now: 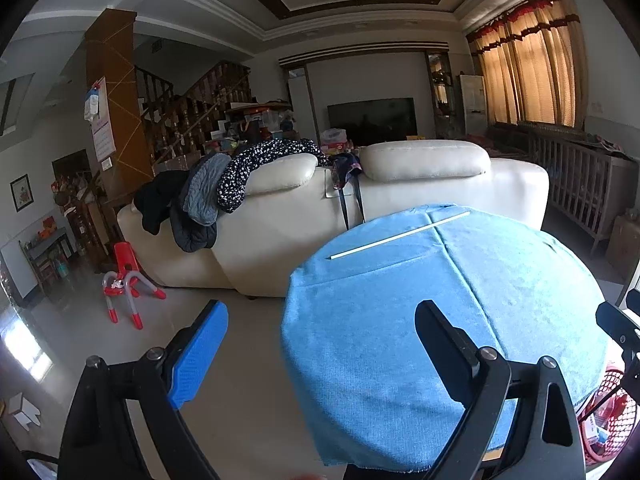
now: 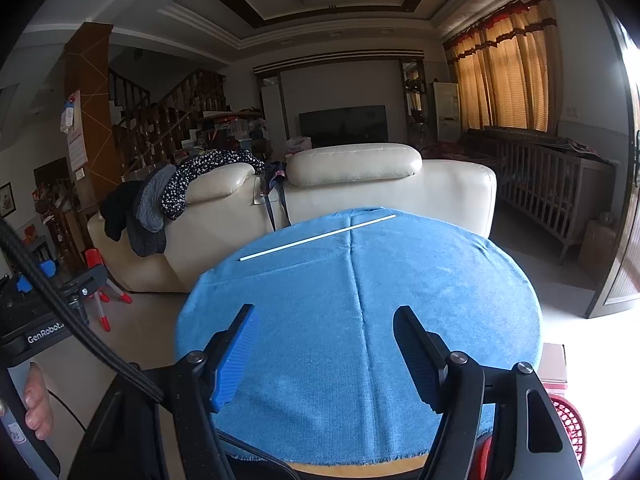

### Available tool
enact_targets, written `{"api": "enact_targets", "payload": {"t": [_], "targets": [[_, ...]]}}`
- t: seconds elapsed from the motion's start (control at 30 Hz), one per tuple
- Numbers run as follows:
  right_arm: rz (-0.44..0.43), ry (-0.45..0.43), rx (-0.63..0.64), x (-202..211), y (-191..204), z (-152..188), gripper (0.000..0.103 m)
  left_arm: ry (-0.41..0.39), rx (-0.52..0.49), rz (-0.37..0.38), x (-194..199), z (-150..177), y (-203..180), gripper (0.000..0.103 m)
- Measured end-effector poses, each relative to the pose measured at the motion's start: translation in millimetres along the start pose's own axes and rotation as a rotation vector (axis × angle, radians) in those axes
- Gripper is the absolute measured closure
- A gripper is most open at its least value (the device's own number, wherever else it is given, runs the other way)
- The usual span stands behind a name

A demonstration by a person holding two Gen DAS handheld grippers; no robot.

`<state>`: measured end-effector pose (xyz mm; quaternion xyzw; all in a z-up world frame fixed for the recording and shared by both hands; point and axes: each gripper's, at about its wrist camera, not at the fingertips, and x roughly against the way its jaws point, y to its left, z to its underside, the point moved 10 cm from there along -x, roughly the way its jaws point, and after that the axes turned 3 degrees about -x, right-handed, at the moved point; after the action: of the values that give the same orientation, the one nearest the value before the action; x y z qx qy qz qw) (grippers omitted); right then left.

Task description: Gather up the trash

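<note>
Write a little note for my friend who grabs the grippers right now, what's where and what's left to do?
Left gripper: open, empty, at the table's near left edge.
Right gripper: open, empty, over the near part of the blue cloth.
Trash: one thin white stick lies on the far side of the cloth, untouched.
Red basket sits low beside the table, on the right.
Done: cloth otherwise bare.
Left: probably pick up the stick and drop it in the basket.
</note>
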<state>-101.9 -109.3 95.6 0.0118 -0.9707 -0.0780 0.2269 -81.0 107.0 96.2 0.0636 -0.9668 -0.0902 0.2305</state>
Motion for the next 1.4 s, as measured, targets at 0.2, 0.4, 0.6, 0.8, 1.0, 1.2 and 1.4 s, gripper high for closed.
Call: {"api": "enact_targets", "payload": {"t": [0.2,0.4,0.6,0.8,1.0,1.2,1.4], "targets": [[-0.001,0.0,-0.001,-0.6,0.4,0.0,0.03,-0.002,0.005,-0.008,2.0,1.0,4.3,0.008],[-0.001,0.0,0.001,-1.3,1.6,0.1,0.03,-0.001,0.004,-0.008,1.6,1.3,4.2,0.008],[-0.003,0.006,-0.001,-3.7,4.6,2.0,0.03,0.0,0.004,-0.009,1.9,2.1,5.2,0.008],[-0.004,0.007,0.005,-5.4,9.6,3.4,0.03,0.005,0.012,-0.011,2.4,5.7,9.5,0.008],[-0.006,0.01,0.007,-6.8,12.5,4.4,0.03,0.007,0.012,-0.012,1.2,6.5,11.6,0.008],[-0.003,0.012,0.013,-7.7,14.7,4.2,0.03,0.008,0.015,-0.01,-0.1,7.2,13.2,0.008],[-0.001,0.017,0.02,-10.2,16.5,4.5,0.03,0.011,0.025,-0.015,-1.8,11.9,19.0,0.008]]}}
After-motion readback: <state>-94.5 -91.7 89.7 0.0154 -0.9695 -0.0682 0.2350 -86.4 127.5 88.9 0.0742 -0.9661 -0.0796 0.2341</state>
